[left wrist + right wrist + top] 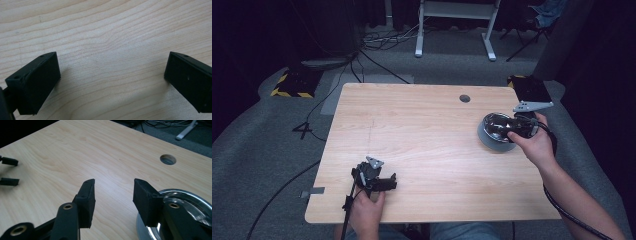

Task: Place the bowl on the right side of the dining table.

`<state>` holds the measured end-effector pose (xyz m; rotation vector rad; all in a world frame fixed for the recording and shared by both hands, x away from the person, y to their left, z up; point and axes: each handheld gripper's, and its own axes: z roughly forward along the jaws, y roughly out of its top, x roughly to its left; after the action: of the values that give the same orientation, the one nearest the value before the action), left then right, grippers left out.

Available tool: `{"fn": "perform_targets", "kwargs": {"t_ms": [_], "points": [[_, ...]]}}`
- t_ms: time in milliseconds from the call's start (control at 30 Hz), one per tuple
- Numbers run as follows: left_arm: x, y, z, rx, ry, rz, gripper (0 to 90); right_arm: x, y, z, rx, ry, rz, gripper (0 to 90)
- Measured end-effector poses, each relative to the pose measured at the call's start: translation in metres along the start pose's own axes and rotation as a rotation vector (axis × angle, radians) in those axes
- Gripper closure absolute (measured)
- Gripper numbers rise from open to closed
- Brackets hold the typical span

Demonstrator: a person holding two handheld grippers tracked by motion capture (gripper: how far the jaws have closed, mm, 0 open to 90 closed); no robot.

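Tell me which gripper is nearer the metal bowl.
Right. The right gripper is right at the metal bowl, its open jaws beside the rim with nothing between them. The left gripper sits far across the table near the front edge, open over bare wood.

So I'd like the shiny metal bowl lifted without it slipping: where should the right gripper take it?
Best guess: pinch the rim of the metal bowl. It sits open side up on a grey plate, so one jaw can go inside the wall and one outside. Come from above on the near right side, where the right gripper is, jaws open and empty.
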<state>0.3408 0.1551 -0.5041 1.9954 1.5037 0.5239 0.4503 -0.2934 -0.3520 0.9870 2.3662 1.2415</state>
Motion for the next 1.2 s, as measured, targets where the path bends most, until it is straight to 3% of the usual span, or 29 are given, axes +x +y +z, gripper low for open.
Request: {"fn": "perform_targets", "kwargs": {"t_ms": [333,567,967,1067,1200], "points": [[0.000,0.000,0.000,0.000,0.000,0.000,0.4,0.018,-0.012,-0.010,-0.033,0.079,-0.042,52.5],[0.000,0.000,0.000,0.000,0.000,0.000,0.4,0.029,-0.024,-0.010,-0.067,0.113,-0.119,51.0],[0.000,0.000,0.000,-0.001,-0.003,0.001,0.4,0.044,-0.053,-0.008,-0.084,0.166,-0.113,51.2],[0.000,0.000,0.000,-0.001,-0.004,0.001,0.4,0.046,-0.059,-0.008,-0.097,0.187,-0.133,51.2],[0.000,0.000,0.000,-0.001,-0.004,0.000,0.4,0.050,-0.067,-0.008,-0.082,0.209,-0.135,51.3]]}}
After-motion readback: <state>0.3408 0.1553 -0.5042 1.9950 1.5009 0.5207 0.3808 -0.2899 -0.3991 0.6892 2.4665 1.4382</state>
